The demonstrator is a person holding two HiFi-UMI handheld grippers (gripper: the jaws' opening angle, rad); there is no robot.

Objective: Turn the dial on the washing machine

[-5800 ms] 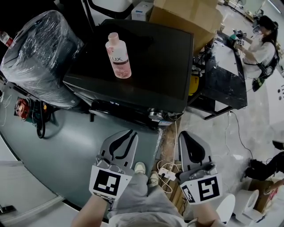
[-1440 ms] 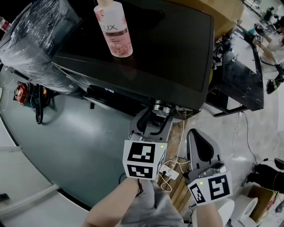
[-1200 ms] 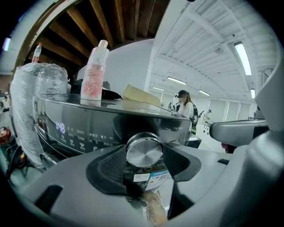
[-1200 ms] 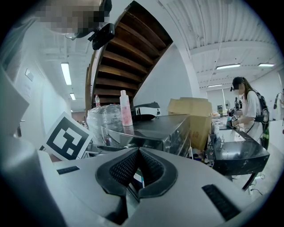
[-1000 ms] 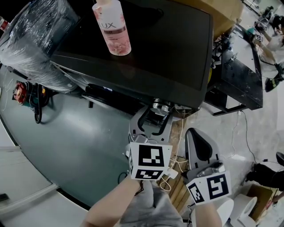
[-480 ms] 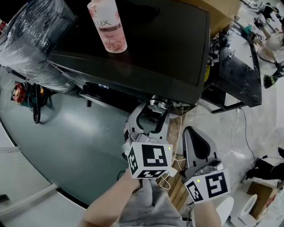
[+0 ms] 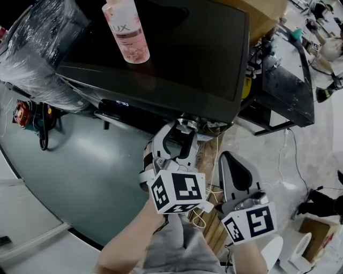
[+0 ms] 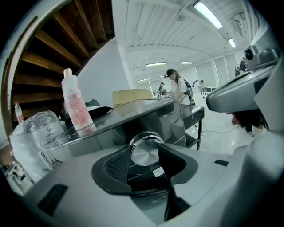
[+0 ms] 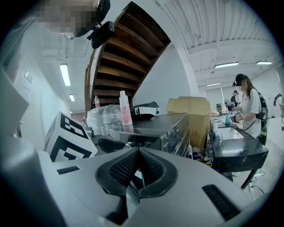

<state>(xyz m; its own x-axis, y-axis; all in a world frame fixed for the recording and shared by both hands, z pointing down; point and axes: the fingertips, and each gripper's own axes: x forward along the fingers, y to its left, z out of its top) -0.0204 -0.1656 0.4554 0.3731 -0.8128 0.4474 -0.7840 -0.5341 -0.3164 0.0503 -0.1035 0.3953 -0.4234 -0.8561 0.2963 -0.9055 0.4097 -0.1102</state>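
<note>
The washing machine (image 7: 177,53) is a black top-loader, and its round metal dial (image 7: 186,124) sits on the front panel near the right corner. My left gripper (image 7: 180,130) reaches up to the panel. Its jaws are closing, with the dial (image 8: 144,149) between them and both dark pads against its rim. In its own view the left gripper (image 8: 145,156) frames the shiny dial face. Lower right of the machine, my right gripper (image 7: 231,163) hangs shut and empty. Its ribbed pads (image 9: 122,170) meet in the right gripper view.
A pink bottle (image 7: 126,29) stands on the machine's lid. A plastic-wrapped bundle (image 7: 37,48) lies to the left, a black work table (image 7: 278,91) to the right, and a cardboard box (image 7: 262,16) behind. A person (image 9: 248,106) works at the table. Cables (image 7: 210,192) lie on the floor below.
My left gripper rose from the floor area to the front panel, came around the dial, and its jaws have narrowed onto it. My right gripper stayed low and shut.
</note>
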